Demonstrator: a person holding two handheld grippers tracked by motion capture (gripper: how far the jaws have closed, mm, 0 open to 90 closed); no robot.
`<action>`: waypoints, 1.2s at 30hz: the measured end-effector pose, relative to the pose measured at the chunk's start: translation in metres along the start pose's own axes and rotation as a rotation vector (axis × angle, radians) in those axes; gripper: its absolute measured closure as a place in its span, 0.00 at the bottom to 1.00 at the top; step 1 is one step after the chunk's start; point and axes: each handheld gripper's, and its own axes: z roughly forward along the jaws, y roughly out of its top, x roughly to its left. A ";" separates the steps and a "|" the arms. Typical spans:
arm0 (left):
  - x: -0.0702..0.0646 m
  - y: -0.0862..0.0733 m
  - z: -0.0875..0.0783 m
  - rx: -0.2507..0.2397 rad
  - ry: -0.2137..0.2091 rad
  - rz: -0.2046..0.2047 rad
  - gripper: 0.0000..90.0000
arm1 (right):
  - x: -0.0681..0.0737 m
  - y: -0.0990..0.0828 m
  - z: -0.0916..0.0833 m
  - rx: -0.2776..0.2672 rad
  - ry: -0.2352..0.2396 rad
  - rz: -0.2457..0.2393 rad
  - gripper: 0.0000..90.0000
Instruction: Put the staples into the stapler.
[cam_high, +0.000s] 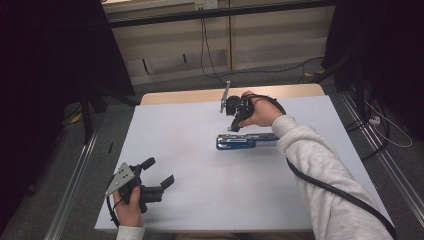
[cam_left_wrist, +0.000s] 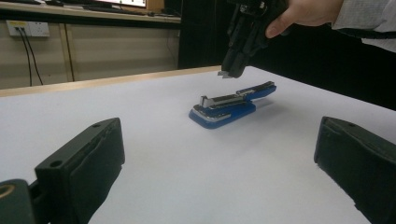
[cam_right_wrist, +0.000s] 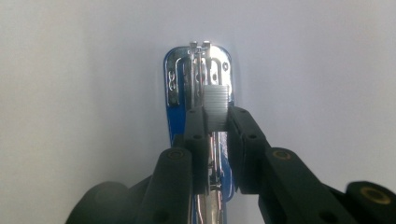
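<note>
A blue stapler (cam_high: 245, 141) lies with its metal magazine exposed on the white table (cam_high: 190, 165), right of centre. My right gripper (cam_high: 234, 125) points down just above the stapler's left end and is shut on a small grey strip of staples (cam_right_wrist: 215, 108). In the right gripper view the stapler (cam_right_wrist: 198, 74) lies directly under that strip. My left gripper (cam_high: 160, 171) rests near the table's front left corner, open with nothing between its fingers. From the left gripper view, the stapler (cam_left_wrist: 231, 107) sits ahead with the right gripper (cam_left_wrist: 229, 71) hanging over it.
The table's wooden back edge (cam_high: 200, 94) faces a wall with cables (cam_high: 207, 50) hanging down it. Metal floor rails (cam_high: 75, 175) run along both sides of the table. Dark curtains stand at the left and right.
</note>
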 end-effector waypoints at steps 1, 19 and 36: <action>0.000 0.000 0.000 0.000 0.000 0.000 0.02 | 0.000 0.000 0.000 0.000 0.000 0.000 0.88; 0.001 0.000 0.002 -0.001 -0.004 -0.009 0.02 | -0.001 0.001 0.002 -0.017 -0.003 0.009 0.88; 0.000 0.000 0.002 0.003 -0.008 -0.007 0.02 | -0.003 0.011 -0.001 -0.029 -0.012 -0.001 0.88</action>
